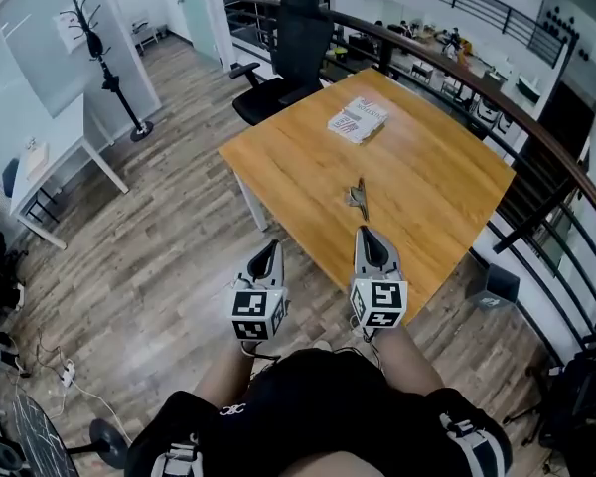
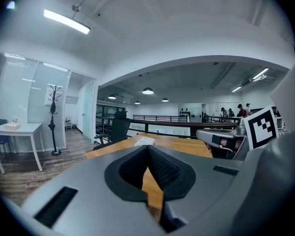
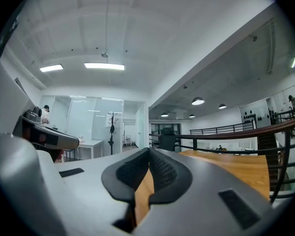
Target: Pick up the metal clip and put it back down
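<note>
The metal clip (image 1: pixel 359 198) lies on the wooden table (image 1: pixel 437 172), a little in from its near edge. My right gripper (image 1: pixel 364 233) hovers at that edge, just short of the clip, its jaws shut and holding nothing. My left gripper (image 1: pixel 269 247) is held beside it, off the table's near corner over the floor, also shut and holding nothing. In the left gripper view the pads meet at the left gripper (image 2: pixel 147 149), with the table top beyond. The right gripper view shows the right gripper (image 3: pixel 149 152) closed, the table stretching off to the right. The clip shows in neither gripper view.
A printed packet (image 1: pixel 358 120) lies at the table's far side. A black office chair (image 1: pixel 290 60) stands behind the far corner. A railing (image 1: pixel 536 142) runs along the right. A white desk (image 1: pixel 65 157) and a coat stand (image 1: pixel 107 68) are at the left.
</note>
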Action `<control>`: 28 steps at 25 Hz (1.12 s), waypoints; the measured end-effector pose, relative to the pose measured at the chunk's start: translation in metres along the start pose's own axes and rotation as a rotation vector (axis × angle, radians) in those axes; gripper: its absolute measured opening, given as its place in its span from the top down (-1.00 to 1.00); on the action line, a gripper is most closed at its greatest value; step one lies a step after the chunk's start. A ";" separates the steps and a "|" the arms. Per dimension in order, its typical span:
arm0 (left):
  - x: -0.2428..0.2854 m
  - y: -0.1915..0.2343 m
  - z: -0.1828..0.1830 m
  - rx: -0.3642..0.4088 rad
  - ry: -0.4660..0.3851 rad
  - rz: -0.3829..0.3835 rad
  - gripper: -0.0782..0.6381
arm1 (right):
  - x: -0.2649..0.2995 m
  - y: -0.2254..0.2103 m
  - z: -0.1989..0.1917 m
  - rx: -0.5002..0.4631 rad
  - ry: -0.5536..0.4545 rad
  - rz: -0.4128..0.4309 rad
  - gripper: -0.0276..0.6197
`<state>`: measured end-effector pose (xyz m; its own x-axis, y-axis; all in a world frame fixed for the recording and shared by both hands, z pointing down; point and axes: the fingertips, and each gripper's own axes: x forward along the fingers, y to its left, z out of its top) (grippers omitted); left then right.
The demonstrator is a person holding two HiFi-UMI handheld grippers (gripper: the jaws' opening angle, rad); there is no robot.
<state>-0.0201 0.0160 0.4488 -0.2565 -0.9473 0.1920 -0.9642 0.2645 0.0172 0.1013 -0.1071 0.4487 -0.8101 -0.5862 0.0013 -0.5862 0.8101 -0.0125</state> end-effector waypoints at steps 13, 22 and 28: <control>0.130 -0.022 0.018 0.028 0.058 -0.082 0.75 | 0.084 -0.095 0.000 0.019 0.027 -0.069 0.86; 0.195 -0.020 0.023 0.044 0.048 -0.196 0.75 | 0.120 -0.119 -0.010 0.004 0.041 -0.155 0.86; 0.242 -0.003 0.035 0.052 0.034 -0.278 0.75 | 0.156 -0.124 -0.011 -0.012 0.050 -0.219 0.86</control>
<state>-0.0820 -0.2204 0.4611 0.0198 -0.9754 0.2197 -0.9996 -0.0150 0.0234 0.0477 -0.2989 0.4614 -0.6628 -0.7470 0.0519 -0.7478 0.6639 0.0059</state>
